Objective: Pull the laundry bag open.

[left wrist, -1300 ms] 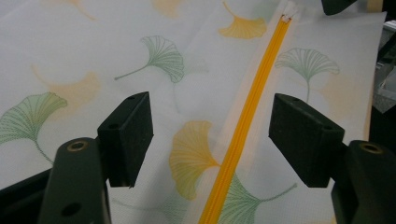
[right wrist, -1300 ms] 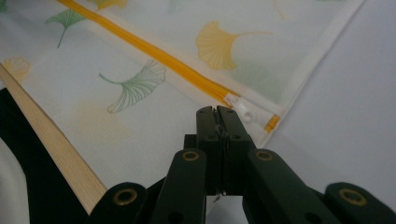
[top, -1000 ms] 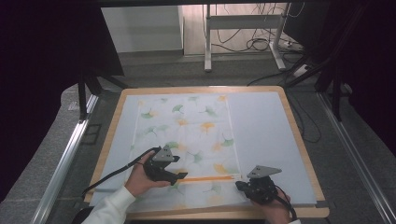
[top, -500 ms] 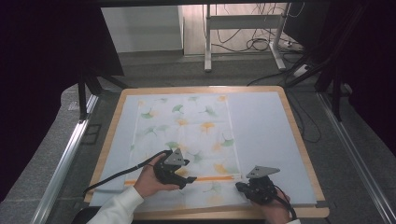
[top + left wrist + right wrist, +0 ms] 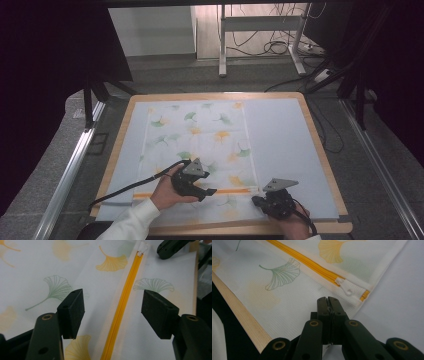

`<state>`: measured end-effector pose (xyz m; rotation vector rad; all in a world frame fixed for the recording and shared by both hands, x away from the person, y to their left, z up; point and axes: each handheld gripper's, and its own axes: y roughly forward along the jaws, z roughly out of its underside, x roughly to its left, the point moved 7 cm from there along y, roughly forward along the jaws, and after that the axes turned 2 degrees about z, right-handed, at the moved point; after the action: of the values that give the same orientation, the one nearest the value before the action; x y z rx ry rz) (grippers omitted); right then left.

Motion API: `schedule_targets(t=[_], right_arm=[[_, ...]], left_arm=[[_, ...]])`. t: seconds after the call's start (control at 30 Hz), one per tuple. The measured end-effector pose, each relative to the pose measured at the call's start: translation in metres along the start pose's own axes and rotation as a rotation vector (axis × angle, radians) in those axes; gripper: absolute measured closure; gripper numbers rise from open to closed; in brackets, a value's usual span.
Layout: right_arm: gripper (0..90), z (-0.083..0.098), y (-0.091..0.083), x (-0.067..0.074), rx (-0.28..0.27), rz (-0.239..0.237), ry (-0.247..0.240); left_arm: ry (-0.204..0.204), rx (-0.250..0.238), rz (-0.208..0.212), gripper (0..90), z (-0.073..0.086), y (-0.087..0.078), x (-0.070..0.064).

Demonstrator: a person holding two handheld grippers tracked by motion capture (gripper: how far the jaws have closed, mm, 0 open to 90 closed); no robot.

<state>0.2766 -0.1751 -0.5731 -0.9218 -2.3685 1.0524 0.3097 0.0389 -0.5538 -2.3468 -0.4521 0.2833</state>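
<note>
Fabric printed with ginkgo leaves, a mesh bag (image 5: 200,150), lies flat on the pale mat of a wood-rimmed table (image 5: 320,150), its orange zipper (image 5: 235,191) running across the near end. The left gripper (image 5: 112,312) hangs over that zipper with the jaws apart, one pad on each side of the orange teeth and neither pressing on the cloth; the jaws have just been closing a little, with the zipper line between them. The right gripper (image 5: 328,301) is closed at the bag's near right corner, apparently pinching the edge of the cloth just short of the white zipper pull (image 5: 347,288), which sits at the right end of the track.

The step in hand looks like getting hold of the zipper while the corner is pinned. By this reading, the next move calls for the left gripper to travel along the teeth to the pull, settle squarely over it and close without bunching the thin mesh.

Against the frame a second earlier, the left hand (image 5: 167,192) has shifted rightward along the zipper toward the middle of the bag; the right hand (image 5: 295,225) holds the same spot.
</note>
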Motion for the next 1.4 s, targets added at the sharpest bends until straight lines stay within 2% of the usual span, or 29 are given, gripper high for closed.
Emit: schedule_targets(t=[0.07, 0.13, 0.33, 0.4, 0.53, 0.67, 0.77, 0.87, 0.9, 0.97, 1.07, 1.27, 1.33, 1.4], right_arm=[[87.8, 0.000, 0.000, 0.000, 0.001, -0.001, 0.001], [87.8, 0.000, 0.000, 0.000, 0.000, 0.000, 0.002], [87.8, 0.000, 0.000, 0.000, -0.004, -0.001, 0.000], [87.9, 0.000, 0.000, 0.001, -0.004, -0.003, 0.000], [87.8, 0.001, 0.000, 0.002, -0.005, -0.003, -0.003], [87.8, 0.000, 0.000, 0.002, -0.005, -0.004, -0.002], [87.9, 0.000, 0.001, 0.001, -0.005, -0.005, -0.005], [88.1, 0.000, 0.001, 0.001, -0.006, -0.007, -0.004], [88.2, 0.000, 0.001, 0.001, -0.005, -0.006, 0.000], [88.2, 0.000, 0.001, 0.001, -0.004, -0.005, -0.004], [88.2, 0.000, 0.001, 0.002, -0.006, -0.004, -0.003], [88.2, 0.000, 0.001, 0.001, -0.005, -0.007, -0.006], [88.2, 0.000, 0.001, 0.001, -0.005, -0.007, -0.005], [88.2, 0.000, 0.001, 0.001, -0.004, -0.006, -0.005]], left_arm=[[0.002, -0.013, 0.025, 35.2, -0.006, 0.003, -0.005], [0.032, 0.007, 0.018, 35.1, -0.010, 0.007, -0.007], [0.071, -0.001, 0.027, 35.4, -0.026, 0.018, -0.017], [0.057, -0.034, 0.034, 37.2, -0.032, 0.020, -0.018], [0.048, -0.035, 0.028, 37.9, -0.033, 0.021, -0.015], [0.040, -0.040, 0.042, 38.2, -0.034, 0.023, -0.015], [0.018, -0.034, 0.064, 38.4, -0.034, 0.025, -0.015], [0.075, 0.006, 0.051, 37.5, -0.037, 0.031, -0.019], [0.081, 0.002, 0.060, 37.5, -0.039, 0.032, -0.021], [0.092, 0.010, 0.054, 37.4, -0.045, 0.035, -0.024], [0.061, -0.021, 0.075, 38.4, -0.051, 0.038, -0.022], [0.049, -0.002, 0.060, 39.3, -0.051, 0.044, -0.015], [0.094, 0.021, 0.044, 39.2, -0.053, 0.046, -0.017], [0.113, 0.020, 0.063, 39.0, -0.058, 0.048, -0.024]])
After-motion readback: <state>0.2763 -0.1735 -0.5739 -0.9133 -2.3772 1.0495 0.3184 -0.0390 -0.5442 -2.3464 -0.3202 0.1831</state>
